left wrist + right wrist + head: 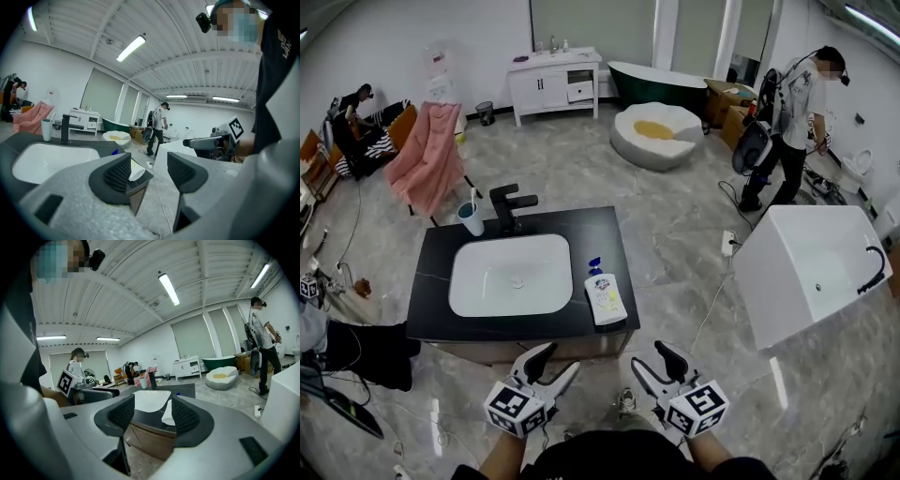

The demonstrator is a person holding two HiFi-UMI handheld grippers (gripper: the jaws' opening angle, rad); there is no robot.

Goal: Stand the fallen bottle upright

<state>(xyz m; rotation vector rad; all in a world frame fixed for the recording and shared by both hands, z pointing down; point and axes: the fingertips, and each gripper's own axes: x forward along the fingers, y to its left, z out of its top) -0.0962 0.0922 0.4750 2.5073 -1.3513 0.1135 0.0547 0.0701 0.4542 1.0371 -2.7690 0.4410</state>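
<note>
A white bottle [605, 295] with a blue cap lies on its side on the black counter [605, 234], right of the sink. It also shows in the left gripper view, as the bottle [137, 174] beyond the jaws, and in the right gripper view as the bottle [168, 414]. My left gripper [559, 362] hangs open just short of the counter's front edge, nothing between its jaws. My right gripper [649, 357] is beside it, also open and empty, a little right of the bottle. Seen along the jaws, the left gripper [149, 171] and right gripper [152, 416] point at the counter's near corner.
A white basin [511, 274] fills the counter's middle, with a black faucet [508, 208] and a cup [472, 218] behind it. A white bathtub [811, 272] stands to the right, and a power strip [727, 244] with a cable lies on the floor between. A person [787, 122] stands far back right.
</note>
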